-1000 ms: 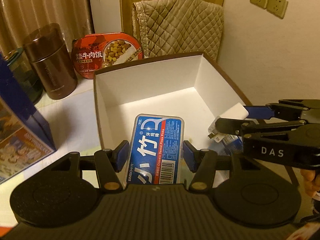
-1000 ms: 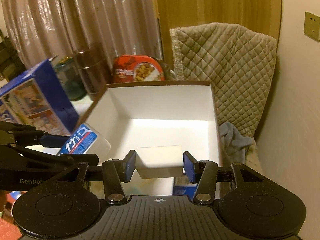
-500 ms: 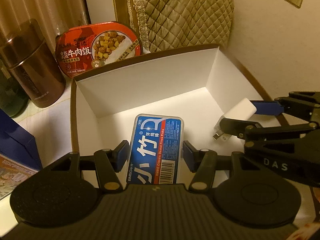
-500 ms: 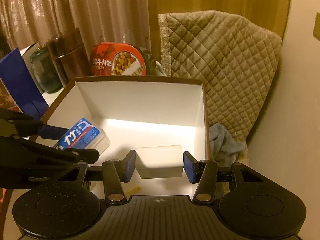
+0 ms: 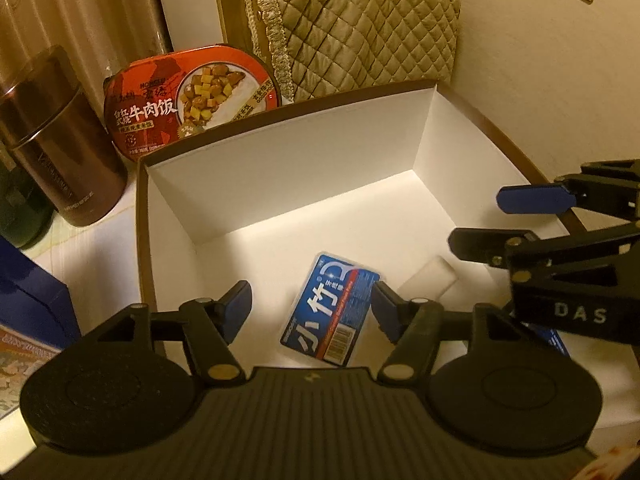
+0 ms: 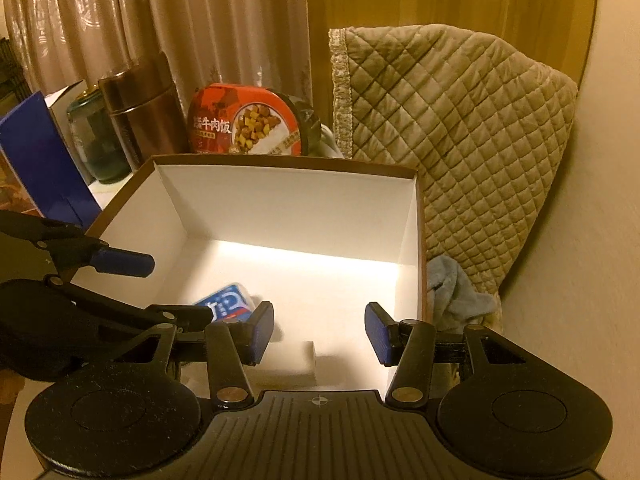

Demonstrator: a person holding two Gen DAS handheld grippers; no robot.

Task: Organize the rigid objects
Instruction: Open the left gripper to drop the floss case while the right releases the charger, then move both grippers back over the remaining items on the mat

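Hovering over box [image 5: 280,168] | left gripper [image 5: 312,308] jaws just spread, floss case [image 5: 330,316] lying loose below | right gripper [image 6: 318,330] released, white block [image 6: 286,364] beneath

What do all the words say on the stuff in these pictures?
"小竹": big white letters on the flat blue plastic floss-pick case lying in the white cardboard box; its small print and barcode digits are too blurred.
"牛肉饭": on the red round meal tub behind the box; the smaller lines are unreadable.
"DAS": white letters on the black right gripper.
Faint lettering on the brown metal canister: too dim to read.
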